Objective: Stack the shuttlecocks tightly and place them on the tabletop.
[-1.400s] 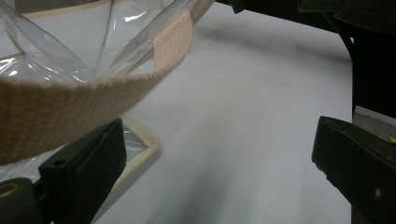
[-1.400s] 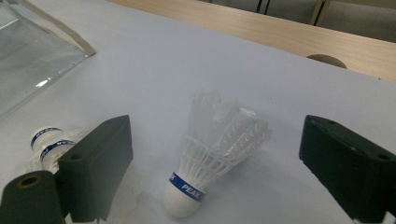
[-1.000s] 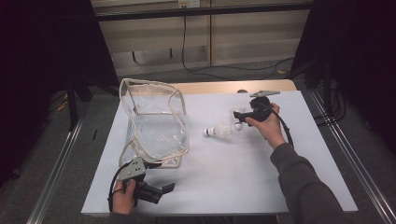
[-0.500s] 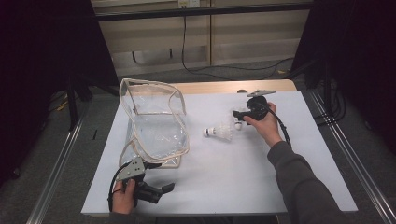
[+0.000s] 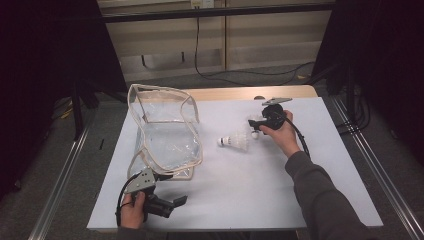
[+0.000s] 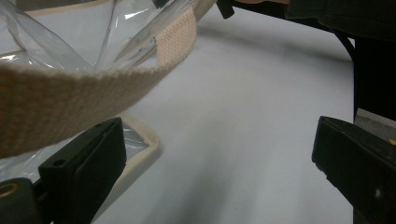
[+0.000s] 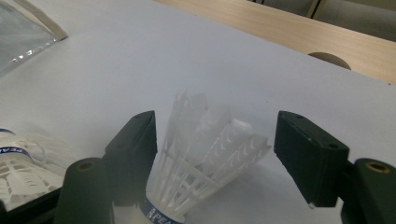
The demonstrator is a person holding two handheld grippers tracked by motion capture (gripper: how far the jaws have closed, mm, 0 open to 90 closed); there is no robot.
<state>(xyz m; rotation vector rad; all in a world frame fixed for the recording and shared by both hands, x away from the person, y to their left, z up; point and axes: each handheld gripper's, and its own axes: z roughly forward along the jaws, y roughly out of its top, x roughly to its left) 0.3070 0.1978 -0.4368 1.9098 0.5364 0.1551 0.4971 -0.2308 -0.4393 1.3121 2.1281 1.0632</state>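
Shuttlecock (image 7: 205,158) between right tongs (image 7: 219,154) — closing, gap remains; left tongs (image 6: 210,177) wide beside bag edge (image 6: 70,93).

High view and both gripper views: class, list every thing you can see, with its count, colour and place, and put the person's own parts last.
White plastic shuttlecocks: two; one lies on the sheet, one stands between the right tool's jaws.
Clear plastic bag with beige woven trim: one, left half of the sheet.
White sheet: one, covering the table.
Light wooden table: one, its far edge showing.
Left tool: one, black, near corner, jaws wide apart beside the bag's trim.
Right tool: one, black, jaws just closing around a shuttlecock, a gap still on one side.
Hands: left, right.
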